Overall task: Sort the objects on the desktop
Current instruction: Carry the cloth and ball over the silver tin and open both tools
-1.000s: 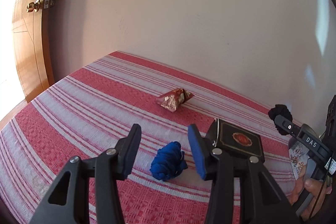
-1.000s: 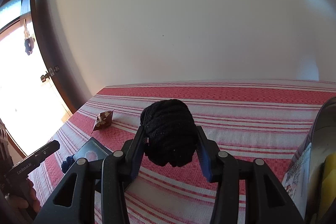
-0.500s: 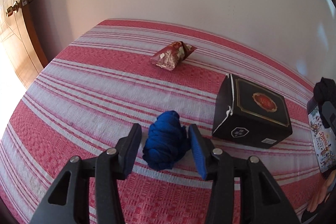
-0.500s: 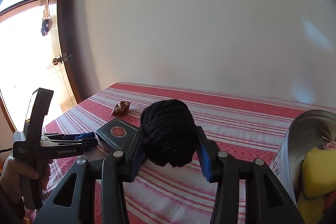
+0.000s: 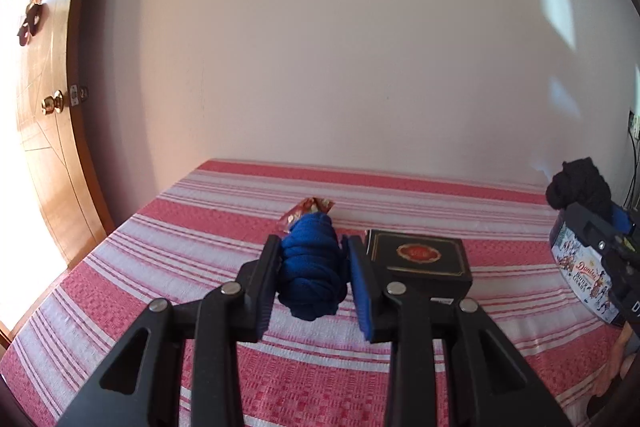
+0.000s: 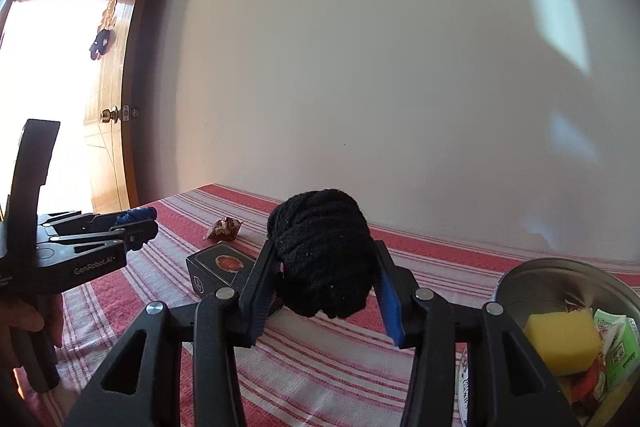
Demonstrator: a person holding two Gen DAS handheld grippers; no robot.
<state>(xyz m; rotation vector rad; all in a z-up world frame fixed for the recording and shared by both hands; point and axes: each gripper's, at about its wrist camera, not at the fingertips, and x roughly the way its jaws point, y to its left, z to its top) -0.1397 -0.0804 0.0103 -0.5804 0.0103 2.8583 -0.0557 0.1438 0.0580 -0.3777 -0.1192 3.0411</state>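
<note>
Daylit room, bright overall. Strong light from open wooden door with brass knob (image 5: 52, 103) at left; doorway blown out to white in right wrist view. Pale sun patches on plain cream wall (image 5: 360, 47) at upper right, soft-edged. Red-and-white striped woven tablecloth (image 5: 200, 251) evenly lit, faint shadows under objects. Heavy fisheye bending: table edge, door frame curved; dark vignette in corners. Centre sharp, slight softness toward rims. No motion blur evident.
</note>
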